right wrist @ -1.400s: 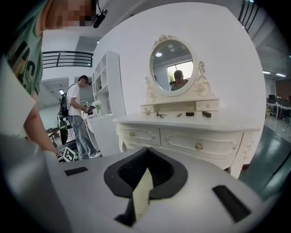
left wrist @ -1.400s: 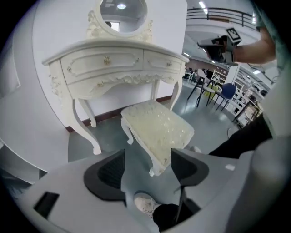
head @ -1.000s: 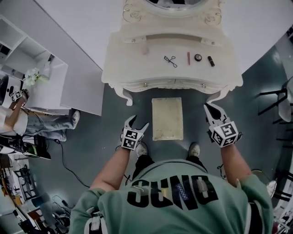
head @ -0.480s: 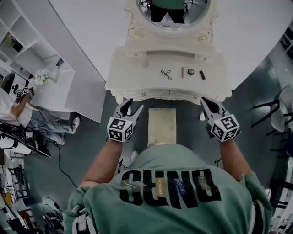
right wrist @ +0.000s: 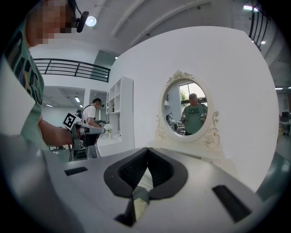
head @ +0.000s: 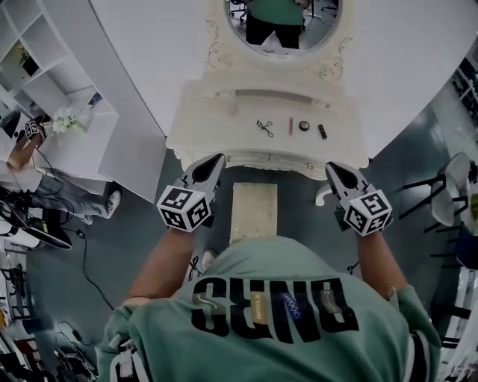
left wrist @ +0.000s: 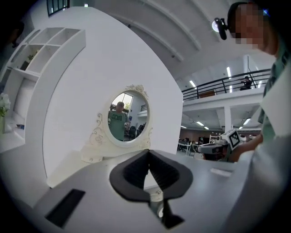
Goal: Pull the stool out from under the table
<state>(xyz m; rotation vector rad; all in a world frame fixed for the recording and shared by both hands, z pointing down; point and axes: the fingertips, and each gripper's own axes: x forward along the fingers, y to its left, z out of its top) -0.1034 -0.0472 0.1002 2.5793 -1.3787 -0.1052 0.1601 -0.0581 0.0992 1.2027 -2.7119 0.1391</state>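
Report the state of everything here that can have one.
Left gripper: jaws closing fully, tips together, nothing between them.
Right gripper: shut, empty.
Stool: upright on the floor in front of the dressing table, between the two grippers, not gripped.

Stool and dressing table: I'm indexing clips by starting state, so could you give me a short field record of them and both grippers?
stool: cream, on the floor between the grippers, far end at the table's front edge
dressing table: white, with oval mirror
tabletop items: small cosmetics in a row
left gripper: jaws together, empty, near the table front, left of the stool
right gripper: jaws together, empty, right of the stool
contact: neither gripper touches the stool
task state: stool not yet gripped
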